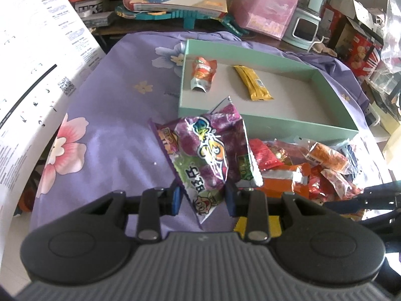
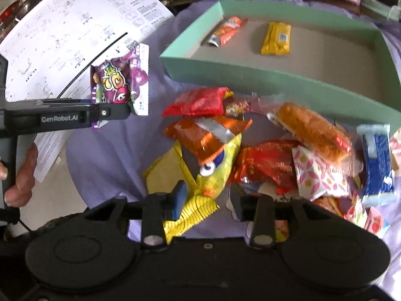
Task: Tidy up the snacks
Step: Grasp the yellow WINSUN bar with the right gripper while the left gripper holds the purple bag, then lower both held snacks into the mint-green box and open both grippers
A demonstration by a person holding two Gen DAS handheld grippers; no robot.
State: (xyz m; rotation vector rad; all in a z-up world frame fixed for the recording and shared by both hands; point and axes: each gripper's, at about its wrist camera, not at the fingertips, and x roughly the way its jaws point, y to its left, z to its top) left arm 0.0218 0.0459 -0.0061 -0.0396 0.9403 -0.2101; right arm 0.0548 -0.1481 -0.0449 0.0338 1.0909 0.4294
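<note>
My left gripper (image 1: 203, 199) is shut on a purple grape-candy bag (image 1: 210, 150), which hangs above the cloth just in front of the mint-green box (image 1: 263, 123). In the right wrist view the left gripper (image 2: 110, 111) and its purple bag (image 2: 120, 82) sit at the left. An orange-red packet (image 2: 226, 30) and a yellow bar (image 2: 277, 39) lie inside the box (image 2: 250, 75). My right gripper (image 2: 208, 199) is over the snack pile (image 2: 288, 155). A yellow packet (image 2: 208, 175) runs between its fingers and touches the left pad. A gap shows at the right pad.
A purple floral cloth (image 1: 112, 125) covers the table. A big white printed sheet (image 1: 37, 75) stands along the left. Toys, a pink box and cartons (image 1: 265, 2) crowd the back and right. A person's hand (image 2: 22, 173) holds the left gripper's handle.
</note>
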